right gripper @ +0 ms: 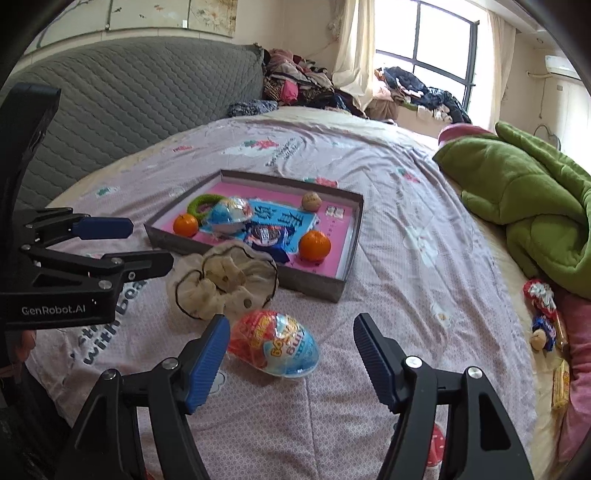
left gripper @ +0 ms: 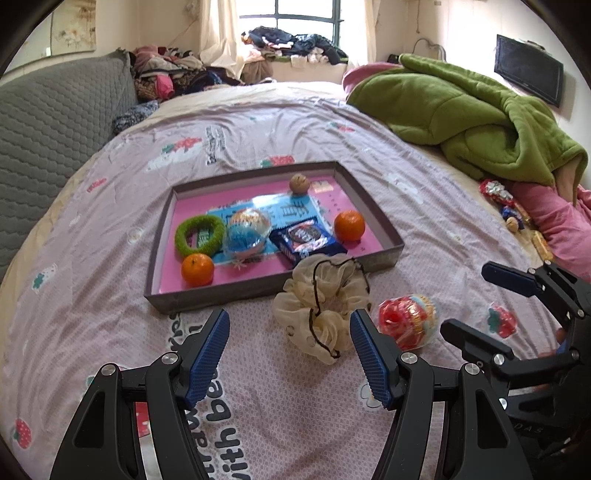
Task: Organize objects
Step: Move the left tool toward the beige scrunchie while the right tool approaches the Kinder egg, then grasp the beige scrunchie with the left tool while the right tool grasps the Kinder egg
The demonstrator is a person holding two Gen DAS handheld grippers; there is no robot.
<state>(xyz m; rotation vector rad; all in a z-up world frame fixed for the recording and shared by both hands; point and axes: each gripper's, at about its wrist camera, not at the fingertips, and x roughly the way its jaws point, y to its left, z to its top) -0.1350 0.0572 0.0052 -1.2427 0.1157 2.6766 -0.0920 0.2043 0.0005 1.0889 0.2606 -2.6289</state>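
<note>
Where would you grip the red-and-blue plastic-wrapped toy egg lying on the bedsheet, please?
Across the short middle of the red-and-blue plastic-wrapped toy egg, from above with the open right gripper. It lies on its side, long axis slanting, with bare sheet on both flanks.

A green blanket (left gripper: 469, 118) lies heaped on the bed (left gripper: 258, 122). Beyond the bed, clothes (left gripper: 295, 46) pile below the window (left gripper: 306, 14); a grey headboard (left gripper: 48, 122) flanks it.

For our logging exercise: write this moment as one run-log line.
left gripper: open, over cream scrunchie | right gripper: open, around toy egg | tray: partly filled
</note>
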